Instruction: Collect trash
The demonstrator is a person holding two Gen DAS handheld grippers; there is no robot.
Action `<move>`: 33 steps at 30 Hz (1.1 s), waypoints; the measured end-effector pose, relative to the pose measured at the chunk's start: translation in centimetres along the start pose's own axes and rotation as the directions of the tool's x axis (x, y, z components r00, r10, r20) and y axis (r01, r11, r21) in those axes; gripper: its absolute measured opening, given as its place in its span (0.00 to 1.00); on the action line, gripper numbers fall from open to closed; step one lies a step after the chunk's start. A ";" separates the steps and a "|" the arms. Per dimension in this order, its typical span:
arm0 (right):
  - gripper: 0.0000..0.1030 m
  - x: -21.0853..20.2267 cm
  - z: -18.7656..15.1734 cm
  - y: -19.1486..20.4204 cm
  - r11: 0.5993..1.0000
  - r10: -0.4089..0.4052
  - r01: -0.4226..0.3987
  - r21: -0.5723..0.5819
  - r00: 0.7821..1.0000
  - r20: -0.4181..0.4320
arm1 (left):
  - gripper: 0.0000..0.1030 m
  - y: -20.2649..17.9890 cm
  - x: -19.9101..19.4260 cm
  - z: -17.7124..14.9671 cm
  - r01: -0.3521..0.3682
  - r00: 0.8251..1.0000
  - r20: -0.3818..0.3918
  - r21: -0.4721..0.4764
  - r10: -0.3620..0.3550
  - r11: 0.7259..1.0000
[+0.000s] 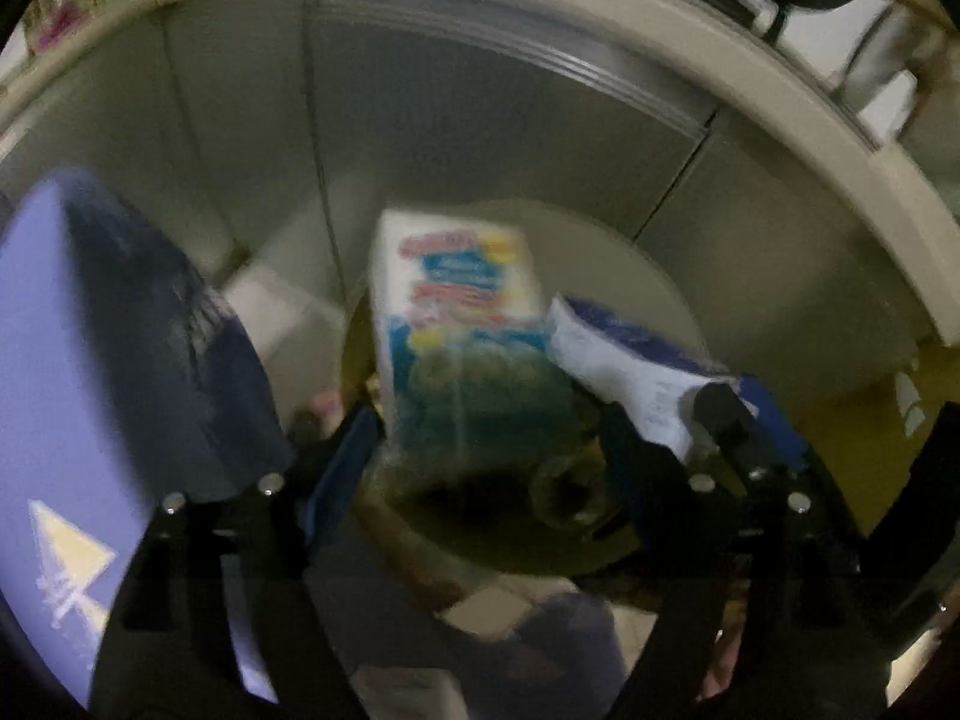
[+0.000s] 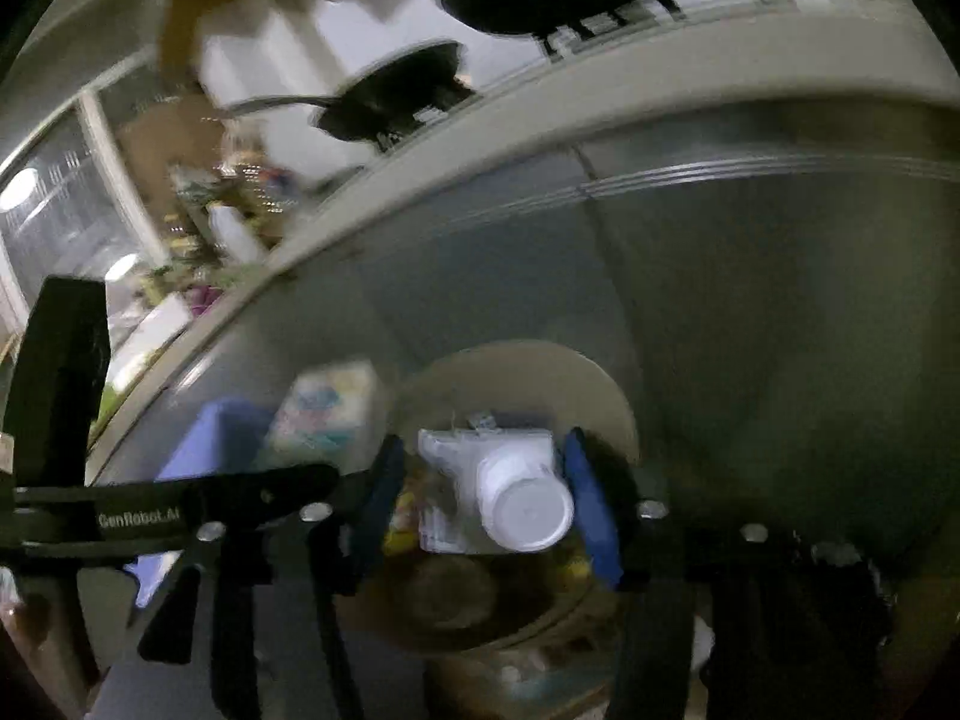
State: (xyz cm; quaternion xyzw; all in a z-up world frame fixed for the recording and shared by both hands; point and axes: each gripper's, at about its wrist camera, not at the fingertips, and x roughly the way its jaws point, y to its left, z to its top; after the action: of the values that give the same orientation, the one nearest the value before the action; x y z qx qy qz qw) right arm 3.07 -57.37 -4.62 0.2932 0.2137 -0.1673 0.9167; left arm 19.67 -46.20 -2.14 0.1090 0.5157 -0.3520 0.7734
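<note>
A round bin (image 1: 624, 264) with a pale rim stands on the floor below grey cabinet doors. My left gripper (image 1: 486, 468) hangs over it, open, with a colourful white, blue and red box (image 1: 456, 324) tilted between its fingers and clear of the pads. A white and blue carton (image 1: 618, 360) shows just right of the box. In the right wrist view my right gripper (image 2: 480, 492) is above the same bin (image 2: 540, 360). A white cup (image 2: 528, 504) and the white carton (image 2: 456, 450) sit between its blue pads, with a gap on the left side. The box (image 2: 327, 414) shows blurred at the left.
Grey cabinet fronts (image 1: 480, 138) and a pale countertop edge (image 2: 540, 114) rise behind the bin. Black pans (image 2: 396, 90) sit on top. A violet-blue thing with a pale triangle mark (image 1: 60, 360) fills the left. Trash lies dark inside the bin (image 1: 564, 492).
</note>
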 end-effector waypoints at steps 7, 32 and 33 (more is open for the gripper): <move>0.66 -3.8 -2.9 -1.1 0.995 0.058 -0.062 0.072 0.997 0.058 | 0.72 1.0 -2.9 -2.1 0.025 0.998 0.055 0.026 -0.026 0.999; 0.69 -17.4 -10.5 11.5 0.974 0.215 -0.207 0.087 0.971 -0.102 | 0.94 5.5 -21.8 -23.0 -0.302 0.917 0.268 -0.017 0.295 0.953; 0.70 -17.7 -10.7 12.0 0.976 0.208 -0.200 0.083 0.973 -0.103 | 0.94 5.9 -22.4 -23.5 -0.304 0.914 0.275 -0.024 0.299 0.952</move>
State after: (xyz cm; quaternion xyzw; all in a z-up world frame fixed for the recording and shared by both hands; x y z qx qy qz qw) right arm -9.97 -38.40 1.69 0.3555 0.2270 -0.0634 0.9045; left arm 1.68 -19.75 5.85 0.1445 0.3766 -0.2452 0.8816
